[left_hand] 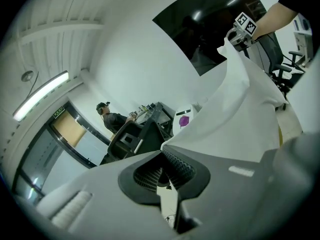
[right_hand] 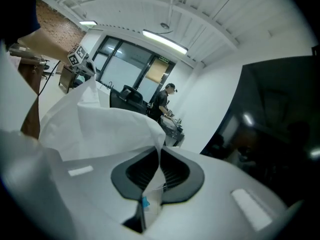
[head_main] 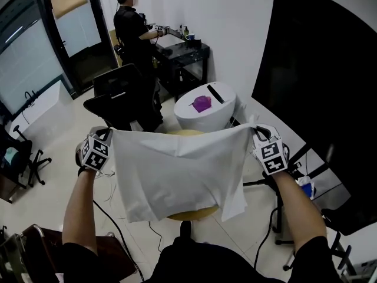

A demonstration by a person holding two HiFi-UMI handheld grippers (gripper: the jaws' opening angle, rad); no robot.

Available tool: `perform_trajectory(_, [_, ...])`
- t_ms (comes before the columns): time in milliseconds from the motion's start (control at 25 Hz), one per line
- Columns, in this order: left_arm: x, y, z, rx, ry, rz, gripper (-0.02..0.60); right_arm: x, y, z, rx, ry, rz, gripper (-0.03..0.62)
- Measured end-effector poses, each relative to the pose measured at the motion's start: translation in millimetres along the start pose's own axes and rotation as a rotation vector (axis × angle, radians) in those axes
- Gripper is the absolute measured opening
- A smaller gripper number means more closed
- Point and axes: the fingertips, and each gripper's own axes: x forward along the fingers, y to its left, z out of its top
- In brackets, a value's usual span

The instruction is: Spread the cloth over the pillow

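A white cloth (head_main: 177, 173) hangs stretched between my two grippers in the head view. My left gripper (head_main: 109, 135) is shut on its upper left corner and my right gripper (head_main: 253, 131) is shut on its upper right corner. A yellowish pillow (head_main: 191, 212) lies below, mostly hidden by the cloth; only its near and far edges show. In the left gripper view the cloth (left_hand: 235, 119) runs from my left gripper (left_hand: 164, 151) up to the other gripper. In the right gripper view the cloth (right_hand: 100, 129) is pinched in my right gripper (right_hand: 159, 154).
A white round bin (head_main: 206, 108) with a purple thing on it stands beyond the pillow. A black office chair (head_main: 118, 99) and a person (head_main: 135, 46) at a black cart (head_main: 185, 55) are further back. Cables (head_main: 118, 229) lie on the floor; a stand (head_main: 283, 217) is at right.
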Motion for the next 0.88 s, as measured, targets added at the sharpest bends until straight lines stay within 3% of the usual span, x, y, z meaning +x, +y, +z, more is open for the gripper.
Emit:
perform_trajectory(280, [86, -5, -37, -0.002, 0.072, -0.065, 0.0, 78, -21, -46, 0.067, 0.146, -0.012, 0.017])
perform_trajectory(560, [170, -30, -66, 0.009, 0.13, -0.173, 0.0, 151, -12, -87, 0.067, 0.282, 0.02, 0.017])
perform_trajectory(880, [248, -86, -112, 0.02, 0.224, -0.336, 0.0, 213, 12, -155, -0.037, 0.45, 0.075, 0.017])
